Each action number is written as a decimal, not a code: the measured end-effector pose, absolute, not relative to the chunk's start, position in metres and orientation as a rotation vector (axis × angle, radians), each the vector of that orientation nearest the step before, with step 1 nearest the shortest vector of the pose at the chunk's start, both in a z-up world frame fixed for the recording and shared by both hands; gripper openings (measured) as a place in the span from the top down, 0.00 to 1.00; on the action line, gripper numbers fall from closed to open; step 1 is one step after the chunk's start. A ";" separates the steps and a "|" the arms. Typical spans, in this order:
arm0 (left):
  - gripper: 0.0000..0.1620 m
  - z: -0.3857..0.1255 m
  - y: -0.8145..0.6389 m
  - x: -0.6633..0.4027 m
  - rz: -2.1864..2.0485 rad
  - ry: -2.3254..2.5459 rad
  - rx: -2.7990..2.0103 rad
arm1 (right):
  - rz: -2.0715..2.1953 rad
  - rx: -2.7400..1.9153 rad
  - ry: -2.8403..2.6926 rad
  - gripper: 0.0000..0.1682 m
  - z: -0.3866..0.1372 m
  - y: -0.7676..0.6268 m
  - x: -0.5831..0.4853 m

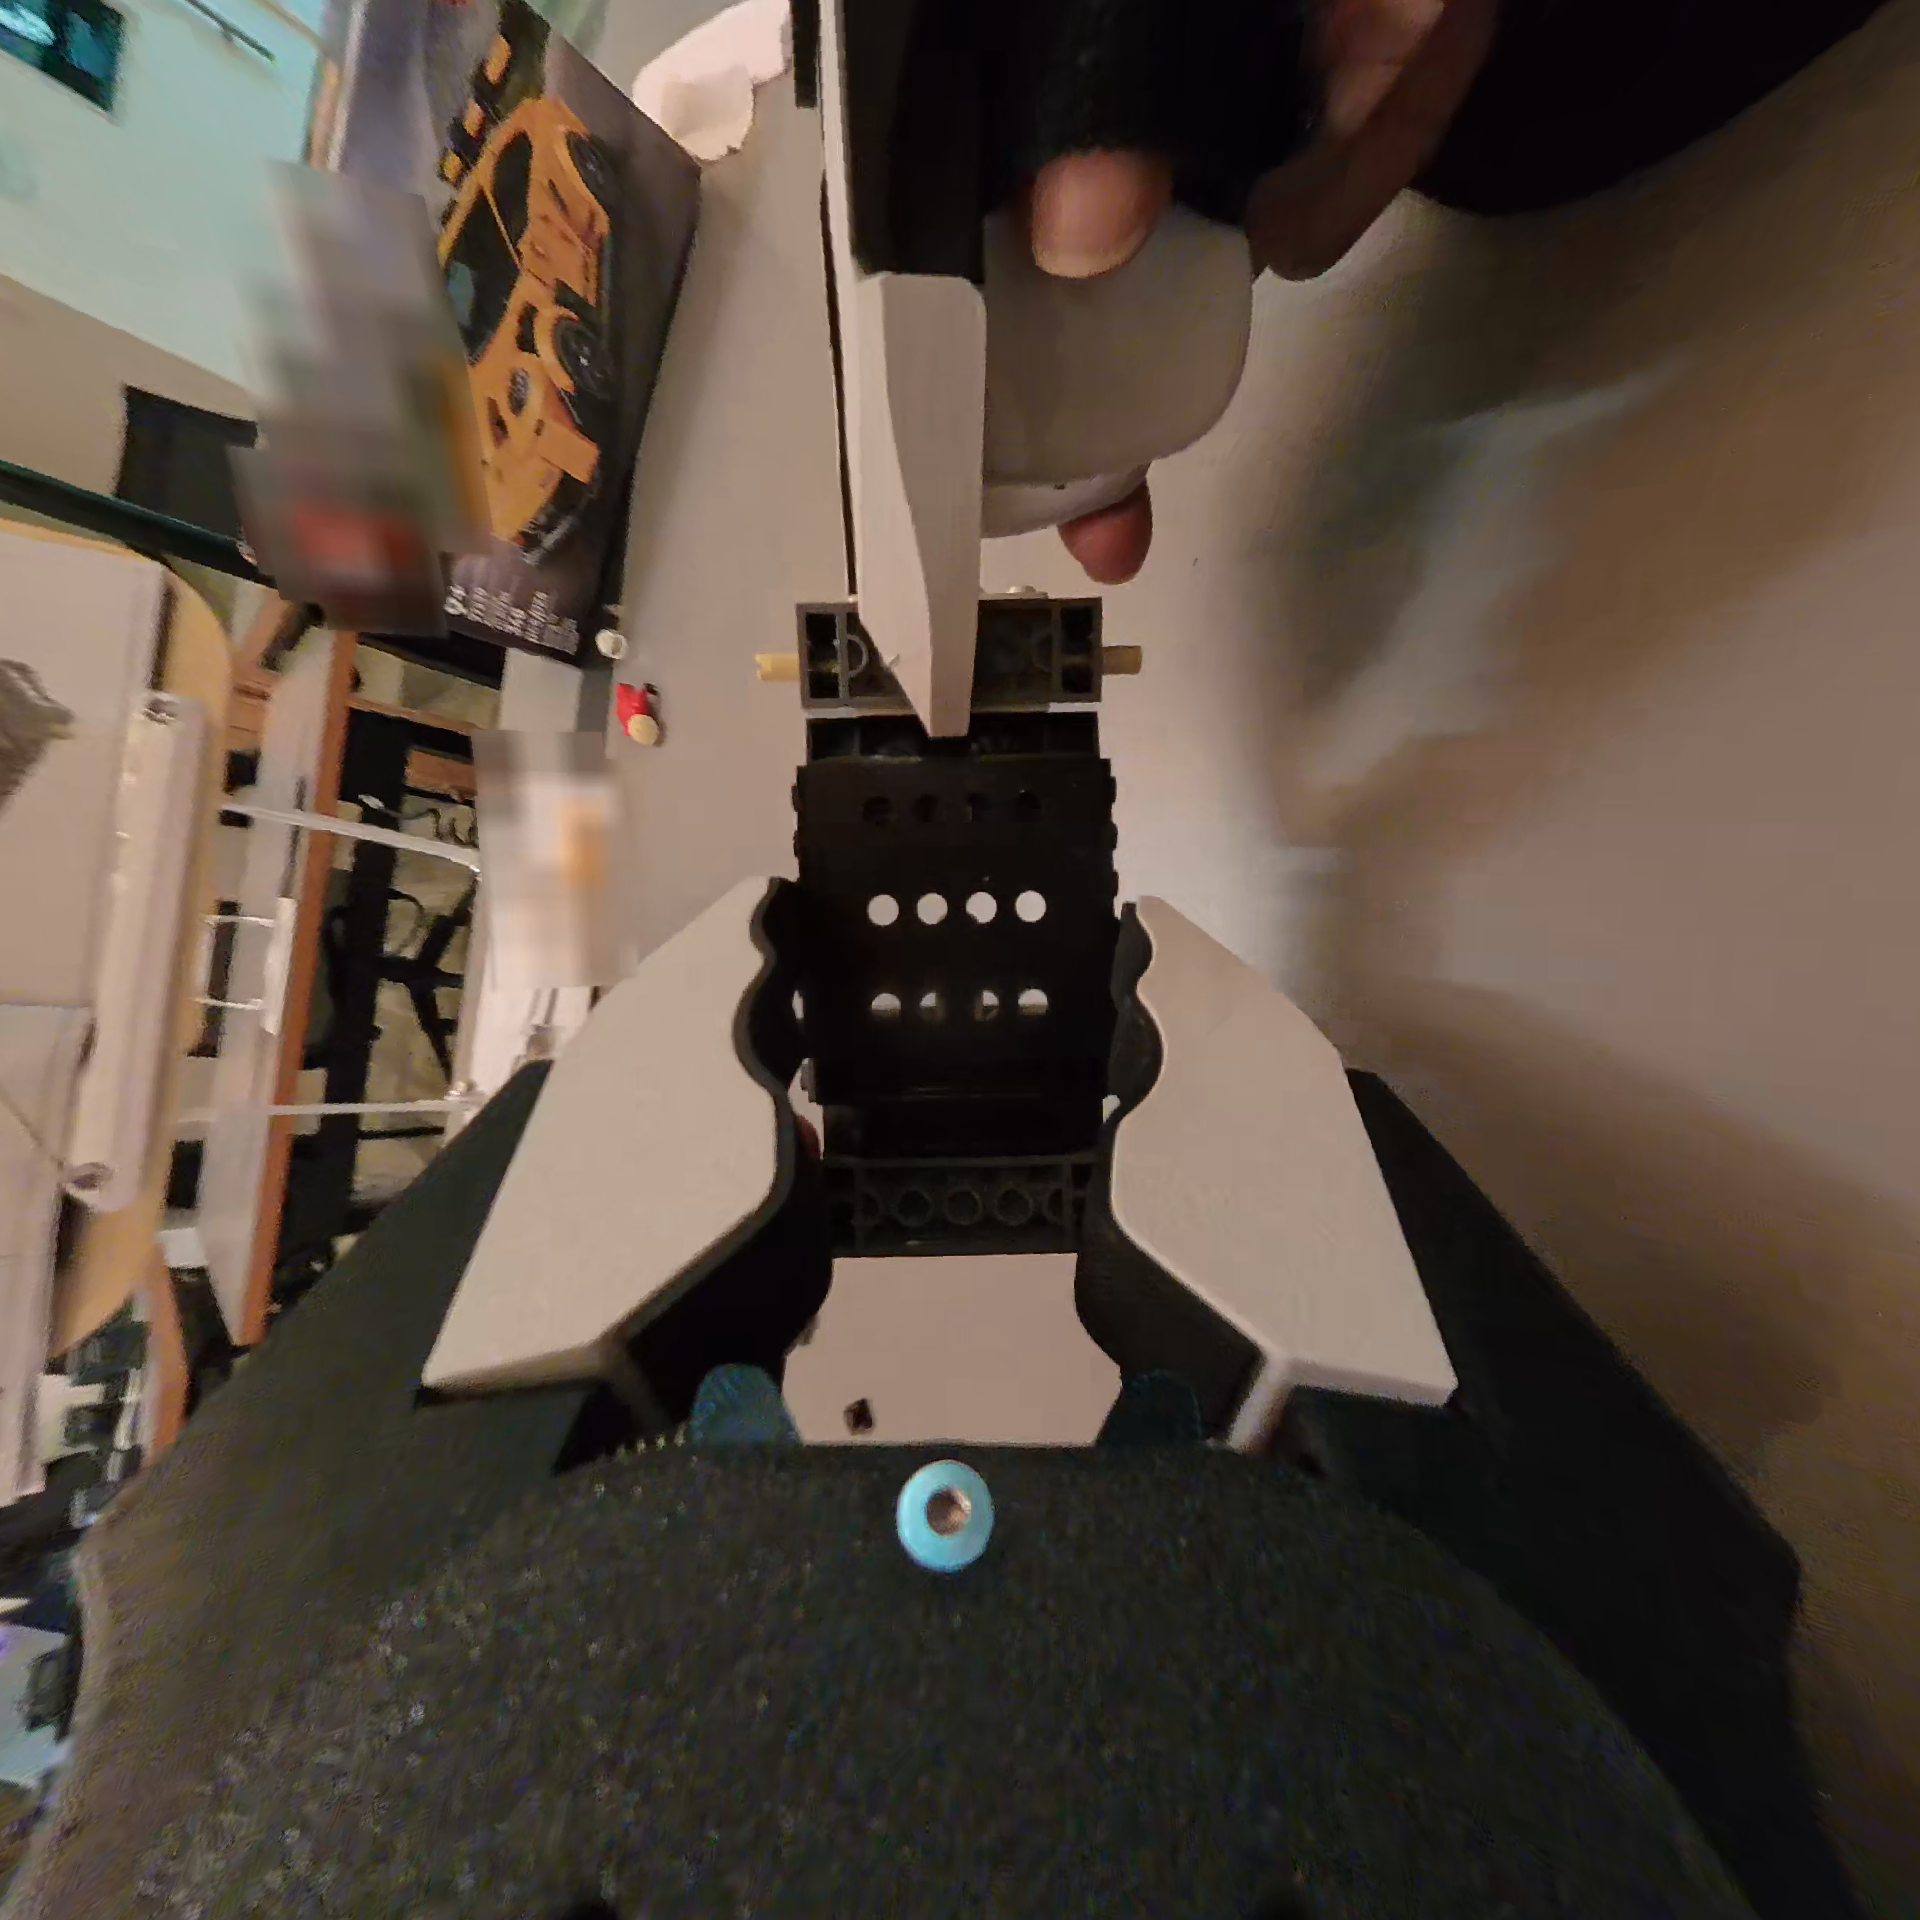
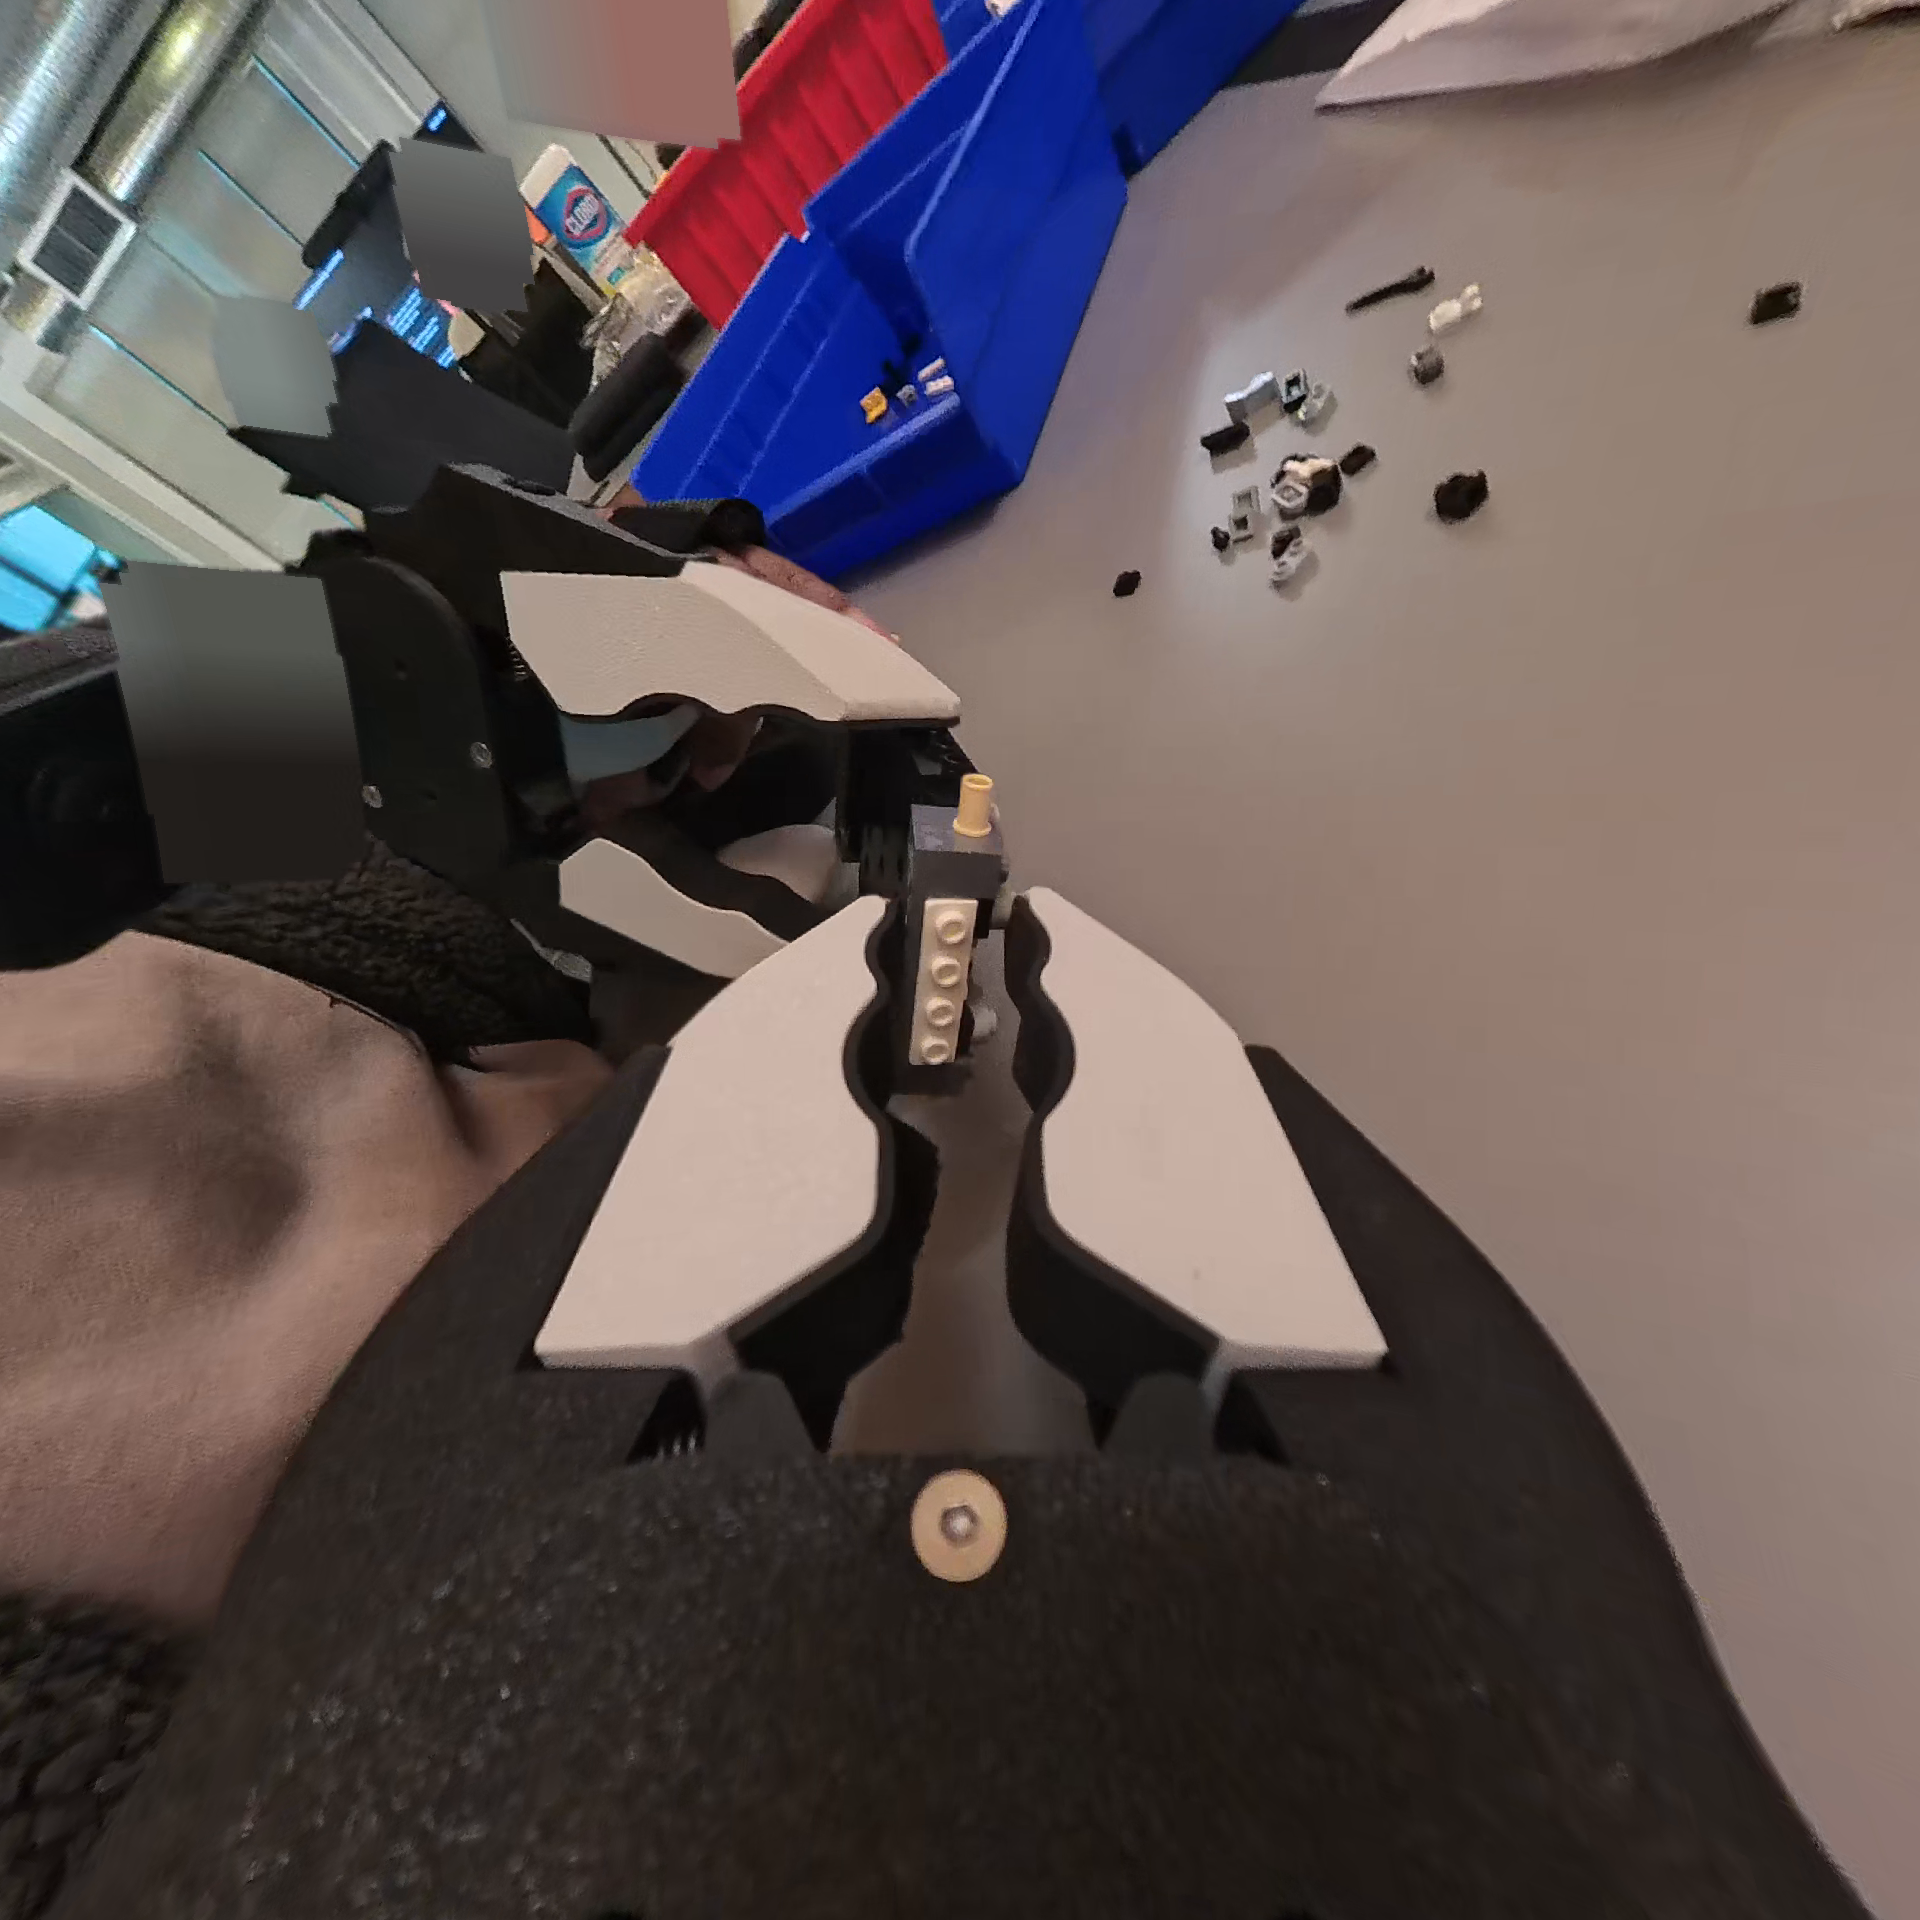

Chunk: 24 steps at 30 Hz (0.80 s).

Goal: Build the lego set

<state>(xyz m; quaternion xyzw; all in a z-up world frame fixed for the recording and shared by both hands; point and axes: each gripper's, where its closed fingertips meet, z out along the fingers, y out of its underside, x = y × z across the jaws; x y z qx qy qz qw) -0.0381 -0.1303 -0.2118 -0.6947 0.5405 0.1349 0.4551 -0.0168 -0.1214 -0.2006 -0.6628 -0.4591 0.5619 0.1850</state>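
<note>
My left gripper (image 1: 951,914) is shut on a black lego assembly (image 1: 956,842) with rows of round holes, gripping its sides. At the assembly's far end sits a dark grey brick (image 1: 1039,649) with a tan pin (image 1: 1122,657) sticking out of each side. My right gripper (image 1: 940,665) comes in from above onto that end. In the right wrist view my right gripper (image 2: 951,914) is closed around this end, where a white studded plate (image 2: 943,982) and a tan pin (image 2: 975,805) show. The left gripper (image 2: 862,821) holds the assembly from the left.
A lego box with an orange car picture (image 1: 530,343) stands at the table's far side, with a small red piece (image 1: 636,709) near it. Several loose small pieces (image 2: 1288,488) lie on the grey table (image 2: 1558,935). Blue bins (image 2: 935,312) and a red bin (image 2: 790,135) stand behind.
</note>
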 end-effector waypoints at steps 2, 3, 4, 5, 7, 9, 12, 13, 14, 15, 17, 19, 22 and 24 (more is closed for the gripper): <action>0.64 -0.207 -0.132 -0.038 0.342 1.349 -1.662 | 1.591 -1.816 -1.322 0.89 -0.196 -0.125 -0.016; 0.64 -0.205 -0.134 -0.037 0.342 1.357 -1.636 | 1.603 -1.783 -1.339 0.89 -0.194 -0.127 -0.015; 0.64 -0.203 -0.136 -0.036 0.336 1.362 -1.613 | 1.624 -1.752 -1.353 0.89 -0.191 -0.130 -0.014; 0.64 -0.201 -0.138 -0.035 0.328 1.366 -1.596 | 1.642 -1.728 -1.365 0.89 -0.189 -0.132 -0.014; 0.64 -0.200 -0.140 -0.036 0.335 1.371 -1.573 | 1.610 -1.693 -1.389 0.89 -0.187 -0.134 -0.014; 0.64 -0.198 -0.142 -0.036 0.340 1.374 -1.535 | 1.614 -1.655 -1.415 0.89 -0.184 -0.138 -0.013; 0.64 -0.194 -0.146 -0.034 0.343 1.376 -1.508 | 1.668 -1.646 -1.420 0.89 -0.180 -0.143 -0.012; 0.64 -0.194 -0.147 -0.034 0.357 1.380 -1.500 | 1.644 -1.639 -1.430 0.89 -0.180 -0.144 -0.012; 0.64 -0.193 -0.148 -0.034 0.359 1.383 -1.492 | 1.637 -1.631 -1.436 0.89 -0.180 -0.145 -0.012; 0.64 -0.192 -0.149 -0.033 0.362 1.381 -1.485 | 1.643 -1.627 -1.432 0.89 -0.178 -0.146 -0.011; 0.65 -0.189 -0.149 -0.033 0.398 1.395 -1.458 | 1.641 -1.620 -1.425 0.90 -0.177 -0.147 -0.011; 0.65 -0.186 -0.149 -0.033 0.437 1.409 -1.424 | 1.628 -1.604 -1.423 0.90 -0.175 -0.147 -0.010; 0.64 -0.185 -0.148 -0.032 0.470 1.431 -1.386 | 1.615 -1.594 -1.415 0.90 -0.175 -0.147 -0.008; 0.65 -0.187 -0.149 -0.031 0.449 1.436 -1.379 | 1.612 -1.627 -1.395 0.91 -0.178 -0.143 -0.007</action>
